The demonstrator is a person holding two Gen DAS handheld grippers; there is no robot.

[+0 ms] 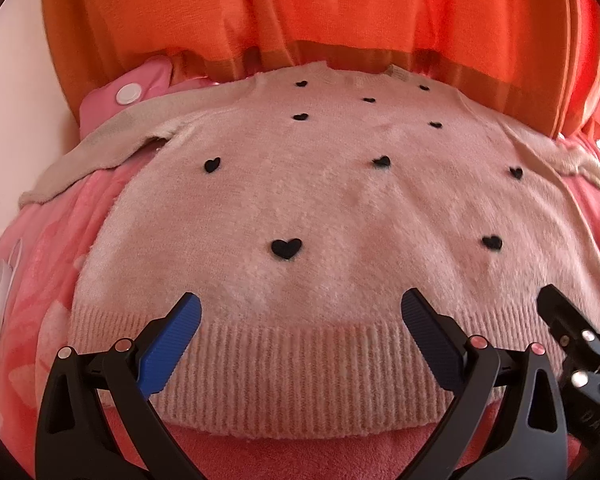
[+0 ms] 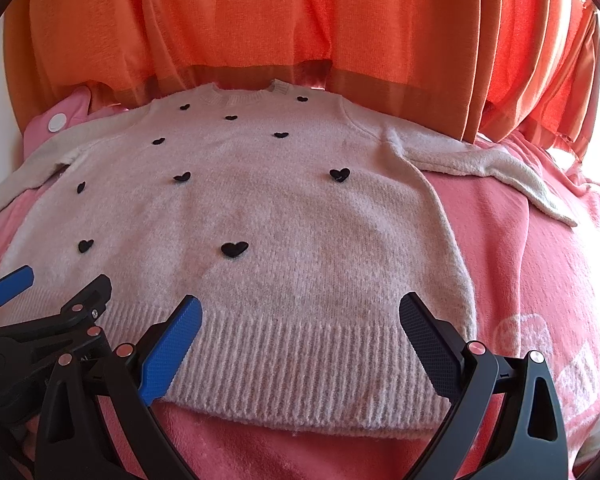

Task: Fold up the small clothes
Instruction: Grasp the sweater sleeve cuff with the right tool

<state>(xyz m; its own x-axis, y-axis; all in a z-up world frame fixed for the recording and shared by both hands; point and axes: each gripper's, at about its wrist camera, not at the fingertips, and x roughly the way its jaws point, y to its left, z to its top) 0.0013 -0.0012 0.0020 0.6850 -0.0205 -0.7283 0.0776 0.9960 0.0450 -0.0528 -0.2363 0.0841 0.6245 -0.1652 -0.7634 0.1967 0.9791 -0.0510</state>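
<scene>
Both sets of jaws stand wide apart and hold nothing. The left gripper [image 1: 300,312] hangs over the ribbed hem [image 1: 292,364] of the sweater [image 1: 300,200], its blue fingers [image 1: 176,340] spread to either side of the hem's middle stretch. The right gripper [image 2: 300,312] sits just beside it, over the same hem nearer the sweater's right corner; whether any fingertip touches the knit cannot be told.

Ahead of the jaws the sweater, pale pink with small black hearts [image 1: 286,248], lies front up and spread flat on a pink blanket [image 2: 540,280]. Its collar [image 2: 240,98] points away from the jaws, toward an orange curtain [image 2: 300,20]. One sleeve [image 1: 100,148] runs out to the left, the other sleeve [image 2: 480,164] to the right, both loosely laid. A pink item with a white snap [image 1: 128,92] lies beyond the left sleeve.

The task looks barely begun. The risks, as I judge them: the fluffy knit sits on an equally soft blanket, so jaws closing low may pinch the blanket along with the hem, or catch only the top layer so the back stays behind. With both grippers close together, an uneven lift could skew the fold, and the trailing sleeves may bunch underneath.
</scene>
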